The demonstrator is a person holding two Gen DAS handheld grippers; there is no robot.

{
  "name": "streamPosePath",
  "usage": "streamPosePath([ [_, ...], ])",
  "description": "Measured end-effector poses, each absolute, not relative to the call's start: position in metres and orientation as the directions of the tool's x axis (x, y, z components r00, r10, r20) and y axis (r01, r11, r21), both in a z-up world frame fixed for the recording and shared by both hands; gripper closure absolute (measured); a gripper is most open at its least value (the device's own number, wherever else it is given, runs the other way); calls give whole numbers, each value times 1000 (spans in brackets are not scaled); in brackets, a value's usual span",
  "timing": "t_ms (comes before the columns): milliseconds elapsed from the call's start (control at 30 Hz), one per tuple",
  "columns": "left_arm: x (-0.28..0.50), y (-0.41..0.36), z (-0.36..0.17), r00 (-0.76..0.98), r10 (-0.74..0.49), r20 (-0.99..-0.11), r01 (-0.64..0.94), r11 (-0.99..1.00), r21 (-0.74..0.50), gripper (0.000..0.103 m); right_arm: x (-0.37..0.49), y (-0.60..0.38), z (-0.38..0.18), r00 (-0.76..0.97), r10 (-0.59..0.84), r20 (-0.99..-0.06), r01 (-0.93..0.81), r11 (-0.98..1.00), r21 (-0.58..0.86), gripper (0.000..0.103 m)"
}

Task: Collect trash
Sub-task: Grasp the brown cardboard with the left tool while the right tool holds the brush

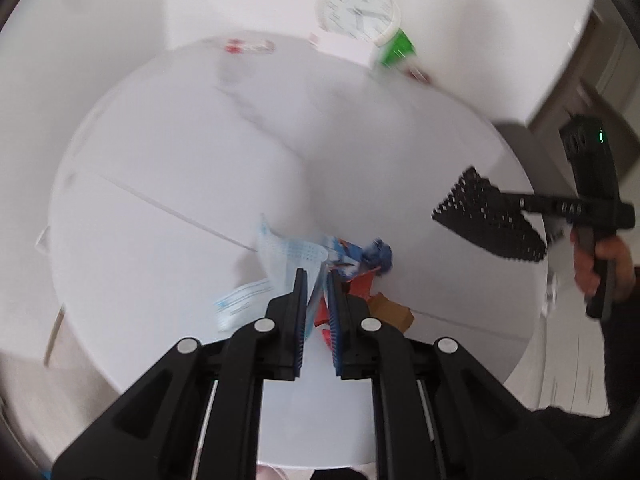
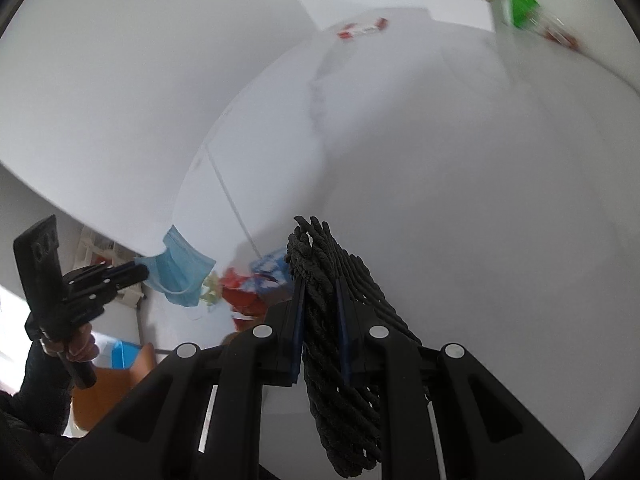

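My left gripper is shut on a light blue face mask, which hangs from its pads above a white round table. Under and just past it lies a heap of trash: blue and red wrappers and a brown cardboard scrap. My right gripper is shut on a black mesh bag that droops down between its fingers. In the left wrist view that bag hovers over the table's right side. The right wrist view shows the left gripper holding the mask up, left of the trash.
At the table's far edge stand a white clock, a white box and a green carton, with a red and white packet to their left. An orange-brown object sits below the table's left edge.
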State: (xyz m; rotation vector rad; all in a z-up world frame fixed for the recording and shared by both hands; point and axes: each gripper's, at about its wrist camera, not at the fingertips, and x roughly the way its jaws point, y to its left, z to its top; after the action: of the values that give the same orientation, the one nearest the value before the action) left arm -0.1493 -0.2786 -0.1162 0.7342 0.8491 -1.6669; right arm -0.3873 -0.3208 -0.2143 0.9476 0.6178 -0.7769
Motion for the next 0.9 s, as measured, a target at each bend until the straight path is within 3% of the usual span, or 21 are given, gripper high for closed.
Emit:
streamPosePath([
  [367, -90, -169, -99, -72, -645, -761, 962, 157, -223, 92, -272, -300, -155, 721, -153, -676, 576, 676, 461, 88],
  [667, -80, -164, -141, -71, -583, -809, 931, 253, -264, 90, -230, -283, -156, 734, -56, -677, 484, 742, 464, 88],
  [700, -83, -168, -147, -70, -569, -819, 931, 257, -258, 82, -231, -285, -156, 732, -58, -678, 488, 739, 464, 88],
  [767, -85, -170, -151, -46, -558, -829, 933, 273, -236, 39, -237, -284, -156, 728, -69, -682, 504, 729, 464, 88],
  [900, -95, -182, -155, -12, -553, -833, 945, 265, -190, 25, -260, -294, -159, 711, -106, -695, 549, 701, 455, 88],
])
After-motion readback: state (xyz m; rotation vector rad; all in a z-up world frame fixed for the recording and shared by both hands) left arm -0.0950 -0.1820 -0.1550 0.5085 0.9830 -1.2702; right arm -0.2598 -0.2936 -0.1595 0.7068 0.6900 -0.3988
